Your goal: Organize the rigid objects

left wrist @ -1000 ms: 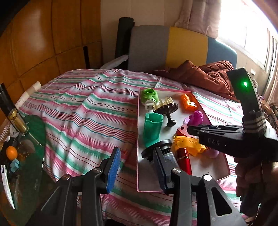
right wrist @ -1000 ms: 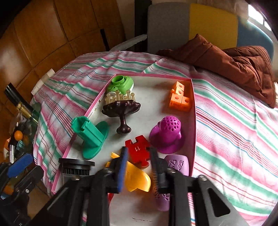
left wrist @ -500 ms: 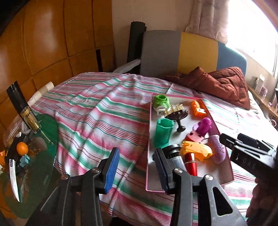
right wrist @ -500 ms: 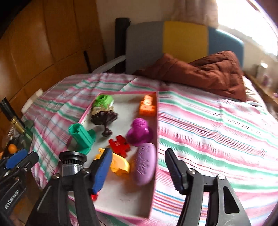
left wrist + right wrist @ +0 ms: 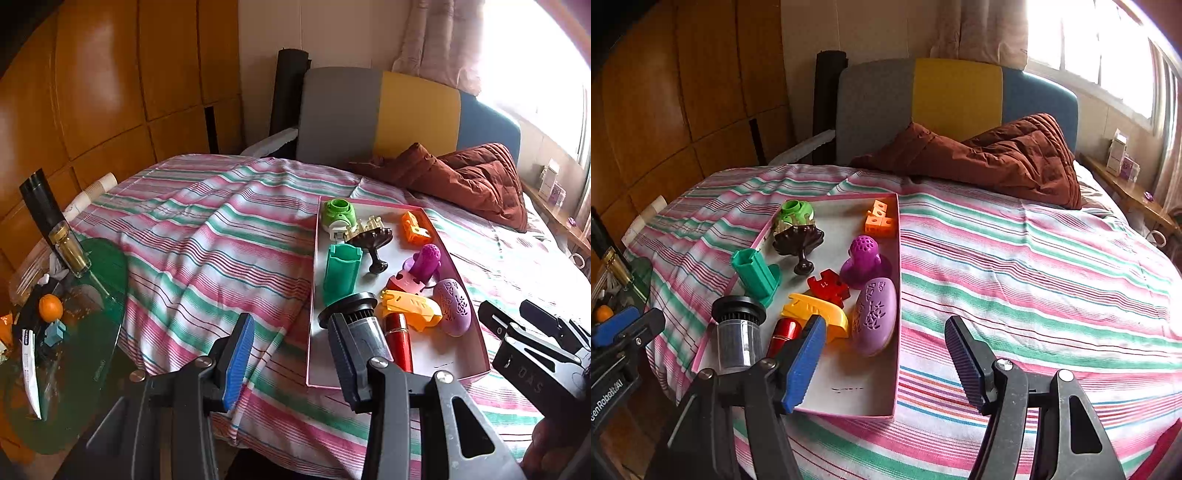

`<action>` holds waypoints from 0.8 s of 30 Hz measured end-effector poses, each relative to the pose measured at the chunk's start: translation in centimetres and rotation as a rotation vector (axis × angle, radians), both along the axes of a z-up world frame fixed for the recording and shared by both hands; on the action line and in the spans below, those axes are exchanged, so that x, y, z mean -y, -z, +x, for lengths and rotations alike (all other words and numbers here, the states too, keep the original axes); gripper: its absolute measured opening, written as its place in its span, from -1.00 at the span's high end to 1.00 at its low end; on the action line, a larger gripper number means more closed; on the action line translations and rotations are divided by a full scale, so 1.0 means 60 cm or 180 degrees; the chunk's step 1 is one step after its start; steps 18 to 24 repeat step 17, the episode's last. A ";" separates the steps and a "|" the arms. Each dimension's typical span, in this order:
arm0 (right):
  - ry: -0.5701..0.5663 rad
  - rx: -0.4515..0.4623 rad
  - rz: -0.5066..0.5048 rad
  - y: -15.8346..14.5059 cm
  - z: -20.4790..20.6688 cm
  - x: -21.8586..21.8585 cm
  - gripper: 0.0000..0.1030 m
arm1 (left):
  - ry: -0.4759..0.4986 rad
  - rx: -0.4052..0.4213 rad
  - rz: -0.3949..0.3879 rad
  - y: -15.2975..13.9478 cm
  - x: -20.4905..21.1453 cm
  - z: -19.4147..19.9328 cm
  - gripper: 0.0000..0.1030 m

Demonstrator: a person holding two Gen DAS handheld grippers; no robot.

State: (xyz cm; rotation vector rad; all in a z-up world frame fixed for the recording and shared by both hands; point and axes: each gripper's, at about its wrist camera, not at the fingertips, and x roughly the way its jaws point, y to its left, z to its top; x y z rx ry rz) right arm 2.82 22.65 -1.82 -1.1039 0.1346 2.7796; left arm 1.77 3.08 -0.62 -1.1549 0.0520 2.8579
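Release step, apparently just finished: right gripper (image 5: 884, 360) jaws have just been opening and stand wide, nothing between them. Purple oval case (image 5: 874, 316) lies in the pink-rimmed tray (image 5: 897, 332), against its right wall, just beyond the gripper's left finger. Left gripper (image 5: 291, 354) hovers half open and empty at the tray's near left corner, near the black-capped jar (image 5: 360, 321). Bedspread (image 5: 1015, 266) holds no loose pieces. Next move, likely: choose another item to rearrange, or end.
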 end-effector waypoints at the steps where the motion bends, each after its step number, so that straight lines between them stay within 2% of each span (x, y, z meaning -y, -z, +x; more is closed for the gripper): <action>1: -0.0007 -0.0004 0.0003 -0.001 0.000 0.002 -0.31 | 0.0003 -0.0022 -0.0032 -0.001 -0.001 0.001 0.18; 14: -0.0101 -0.0031 0.0075 -0.002 0.000 0.027 -0.37 | -0.0049 -0.0114 -0.0017 -0.008 0.009 0.003 0.27; 24: -0.0114 -0.0047 0.0101 -0.004 -0.001 0.031 -0.37 | -0.0055 -0.0075 0.0012 -0.007 0.013 0.000 0.27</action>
